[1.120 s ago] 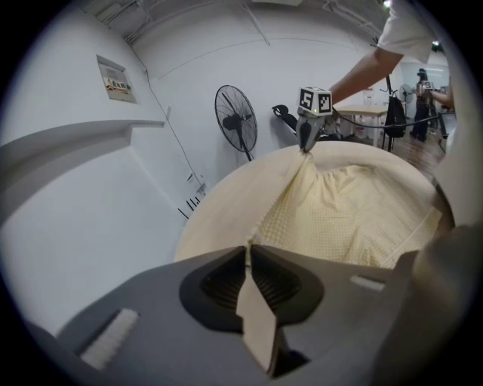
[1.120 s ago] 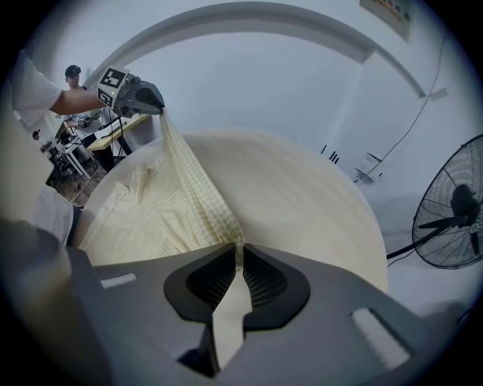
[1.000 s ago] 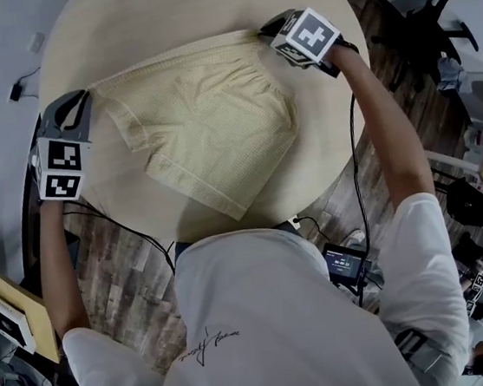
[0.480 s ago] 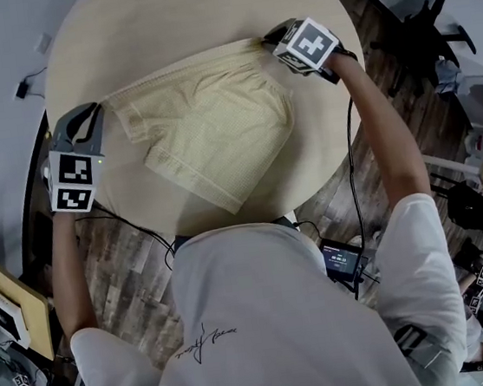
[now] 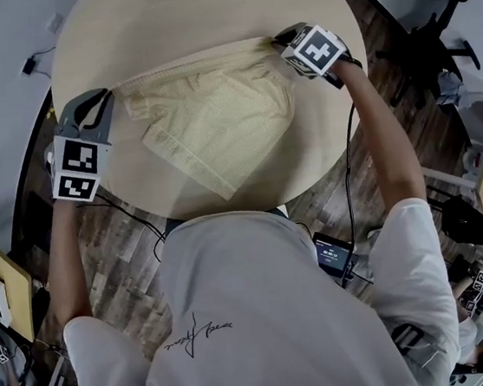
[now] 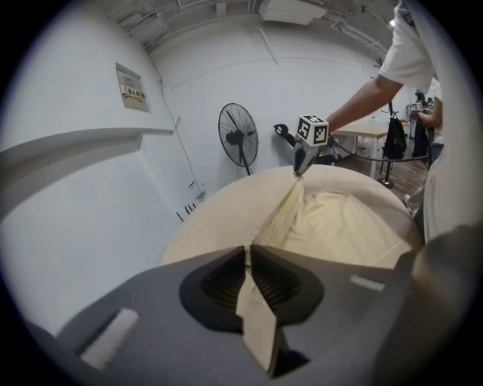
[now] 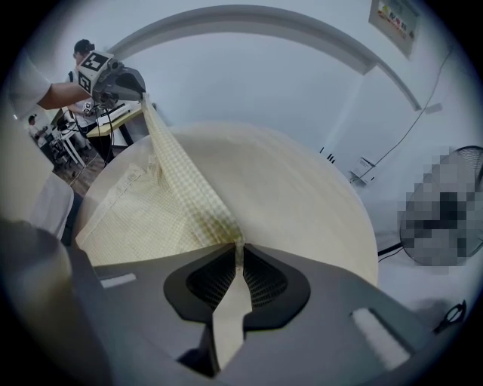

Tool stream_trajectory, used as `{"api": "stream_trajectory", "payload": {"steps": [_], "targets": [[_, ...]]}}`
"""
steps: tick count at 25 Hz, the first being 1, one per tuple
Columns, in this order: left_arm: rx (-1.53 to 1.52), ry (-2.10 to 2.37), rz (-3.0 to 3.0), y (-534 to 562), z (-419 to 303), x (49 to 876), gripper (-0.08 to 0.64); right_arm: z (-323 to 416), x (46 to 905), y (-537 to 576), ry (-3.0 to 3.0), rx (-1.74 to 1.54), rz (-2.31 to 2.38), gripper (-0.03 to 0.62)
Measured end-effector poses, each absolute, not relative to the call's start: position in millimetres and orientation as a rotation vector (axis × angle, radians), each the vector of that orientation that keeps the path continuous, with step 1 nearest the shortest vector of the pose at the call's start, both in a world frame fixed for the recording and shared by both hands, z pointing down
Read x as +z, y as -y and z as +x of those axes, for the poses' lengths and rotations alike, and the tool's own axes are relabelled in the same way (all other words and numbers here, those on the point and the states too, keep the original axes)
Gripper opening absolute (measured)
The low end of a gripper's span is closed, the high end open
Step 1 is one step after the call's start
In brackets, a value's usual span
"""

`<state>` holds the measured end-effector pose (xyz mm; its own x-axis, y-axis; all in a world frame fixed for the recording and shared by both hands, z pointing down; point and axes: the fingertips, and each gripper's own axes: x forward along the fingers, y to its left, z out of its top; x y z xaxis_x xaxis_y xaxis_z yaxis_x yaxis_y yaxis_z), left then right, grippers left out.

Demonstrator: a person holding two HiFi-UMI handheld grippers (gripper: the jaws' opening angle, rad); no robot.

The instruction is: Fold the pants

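Pale yellow checked pants [image 5: 215, 121] lie on the round light-wood table [image 5: 202, 18], their waistband stretched taut between my two grippers. My left gripper [image 5: 106, 98] at the table's left edge is shut on one end of the waistband [image 6: 283, 215], which runs between its pads. My right gripper [image 5: 280, 41] at the table's right side is shut on the other end [image 7: 185, 185]. The legs hang back toward the person, partly doubled. Each gripper shows far off in the other's view: the right gripper [image 6: 300, 160] and the left gripper [image 7: 136, 89].
A standing fan [image 6: 238, 137] is by the white wall. An office chair [image 5: 431, 25] stands right of the table, a small screen device [image 5: 335, 255] and cables lie on the wood floor. The table's far half is bare wood.
Both grippers have carried the waistband toward the table's far side, the left one moving inward and up. The pants slid along, their legs bunching closer under the waistband.
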<state>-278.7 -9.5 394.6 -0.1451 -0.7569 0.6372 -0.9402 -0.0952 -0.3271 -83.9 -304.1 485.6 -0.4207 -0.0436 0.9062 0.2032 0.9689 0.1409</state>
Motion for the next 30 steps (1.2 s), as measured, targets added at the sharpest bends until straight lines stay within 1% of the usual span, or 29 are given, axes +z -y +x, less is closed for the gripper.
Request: {"api": "stream_trajectory", "payload": {"steps": [16, 30], "targets": [[0.952, 1.920, 1.902, -27, -201, 380, 0.083, -47, 494, 285, 1.977, -0.313, -0.100, 0.031], [0.922, 1.876, 1.890, -48, -131, 406, 0.083, -14, 507, 282, 1.988, -0.384, -0.072, 0.032]]}}
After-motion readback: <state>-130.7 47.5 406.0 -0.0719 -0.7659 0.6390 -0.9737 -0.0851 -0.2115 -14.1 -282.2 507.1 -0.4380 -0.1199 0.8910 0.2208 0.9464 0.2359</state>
